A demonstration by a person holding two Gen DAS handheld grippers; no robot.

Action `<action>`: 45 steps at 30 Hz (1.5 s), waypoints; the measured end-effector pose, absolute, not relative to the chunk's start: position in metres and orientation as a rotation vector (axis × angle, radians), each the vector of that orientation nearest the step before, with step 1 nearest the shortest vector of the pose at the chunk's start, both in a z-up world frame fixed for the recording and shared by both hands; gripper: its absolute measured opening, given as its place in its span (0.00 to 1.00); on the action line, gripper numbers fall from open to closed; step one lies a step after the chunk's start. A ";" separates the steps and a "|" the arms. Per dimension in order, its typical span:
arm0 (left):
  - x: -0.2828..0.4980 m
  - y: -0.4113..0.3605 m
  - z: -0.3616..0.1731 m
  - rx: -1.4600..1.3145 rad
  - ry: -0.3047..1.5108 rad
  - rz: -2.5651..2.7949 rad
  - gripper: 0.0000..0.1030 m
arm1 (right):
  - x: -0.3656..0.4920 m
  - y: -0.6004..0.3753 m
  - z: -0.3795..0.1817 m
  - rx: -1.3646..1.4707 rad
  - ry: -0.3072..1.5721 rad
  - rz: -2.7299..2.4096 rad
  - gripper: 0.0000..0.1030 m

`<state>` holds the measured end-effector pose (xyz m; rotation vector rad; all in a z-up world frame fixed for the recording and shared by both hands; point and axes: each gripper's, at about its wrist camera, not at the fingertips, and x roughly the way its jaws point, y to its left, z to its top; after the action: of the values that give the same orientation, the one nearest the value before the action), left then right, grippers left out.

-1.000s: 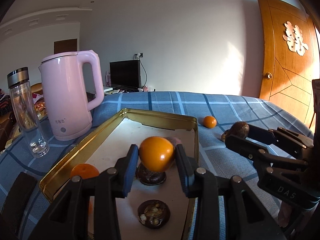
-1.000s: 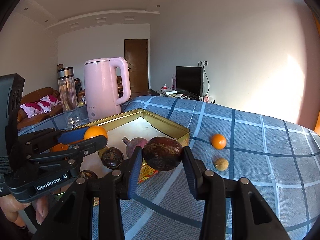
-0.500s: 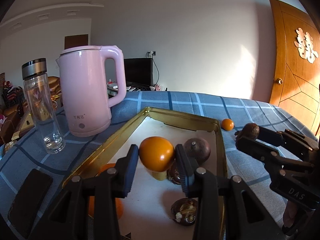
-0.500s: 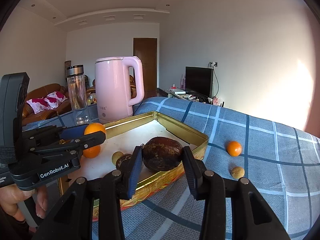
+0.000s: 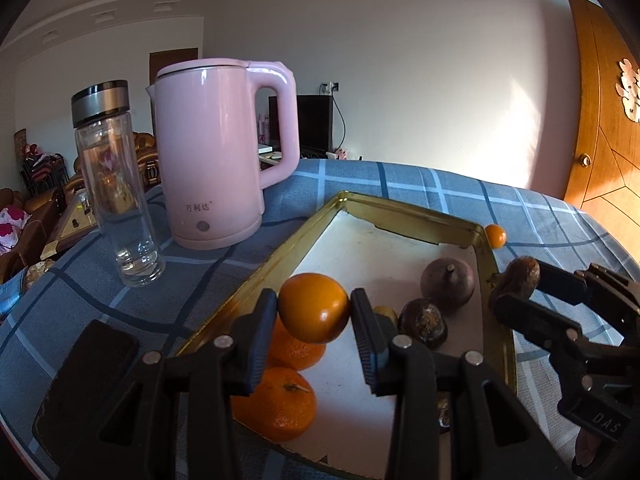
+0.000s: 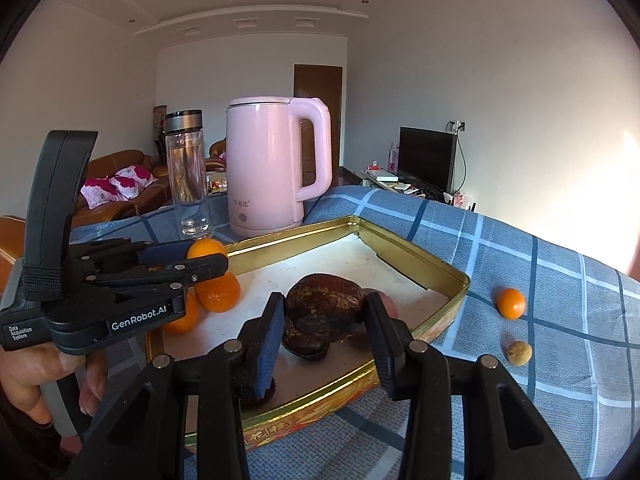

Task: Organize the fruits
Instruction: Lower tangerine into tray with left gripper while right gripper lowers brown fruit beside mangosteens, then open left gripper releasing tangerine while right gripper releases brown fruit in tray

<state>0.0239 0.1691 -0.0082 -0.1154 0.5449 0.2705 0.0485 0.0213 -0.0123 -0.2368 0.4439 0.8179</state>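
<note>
My left gripper [image 5: 314,307] is shut on an orange [image 5: 313,306] and holds it above the near left part of the gold tray [image 5: 408,211]. Two oranges [image 5: 280,408] lie in the tray below it. My right gripper [image 6: 323,314] is shut on a dark brown passion fruit [image 6: 323,305] above the tray's near right part [image 6: 440,268]. Dark fruits [image 5: 448,280] lie in the tray. The left gripper also shows in the right wrist view [image 6: 206,258], the right gripper in the left wrist view [image 5: 516,284].
A pink kettle [image 5: 216,156] and a glass bottle [image 5: 114,184] stand left of the tray on the blue checked cloth. A small orange [image 6: 511,303] and a small brown fruit [image 6: 519,353] lie on the cloth right of the tray. A dark flat object [image 5: 88,376] lies near left.
Both grippers have moved left over the tray with their fruits still held. The left one now hangs over the oranges at the tray's left side.
</note>
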 end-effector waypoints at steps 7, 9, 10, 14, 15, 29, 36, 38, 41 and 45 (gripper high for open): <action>0.026 0.166 -0.014 -0.100 0.574 0.261 0.38 | 0.046 0.038 -0.023 -0.288 0.499 0.844 0.41; 0.027 0.166 -0.016 -0.097 0.581 0.258 0.38 | 0.047 0.041 -0.026 -0.301 0.514 0.845 0.41; 0.028 0.166 -0.017 -0.097 0.583 0.256 0.38 | 0.048 0.042 -0.026 -0.303 0.519 0.844 0.41; 0.027 0.165 -0.016 -0.095 0.582 0.256 0.38 | 0.049 0.044 -0.028 -0.305 0.541 0.849 0.41; 0.027 0.165 -0.016 -0.093 0.584 0.254 0.38 | 0.049 0.044 -0.028 -0.307 0.544 0.848 0.41; 0.026 0.163 -0.017 -0.081 0.607 0.273 0.48 | 0.051 0.041 -0.027 -0.280 0.551 0.847 0.54; 0.020 0.160 -0.001 -0.105 0.572 0.278 0.63 | 0.055 0.017 -0.018 -0.302 0.529 0.778 0.54; 0.020 0.154 0.006 -0.106 0.559 0.260 0.65 | 0.064 0.001 -0.010 -0.298 0.530 0.728 0.54; 0.021 0.141 0.022 -0.102 0.544 0.224 0.65 | 0.083 -0.026 0.004 -0.282 0.545 0.631 0.54; 0.024 0.121 0.045 -0.089 0.518 0.192 0.71 | 0.115 -0.056 0.011 -0.272 0.591 0.500 0.54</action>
<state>0.0239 0.1212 0.0452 -0.0891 0.5177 0.1916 0.1154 -0.0559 0.0111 -0.2716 0.5906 0.5000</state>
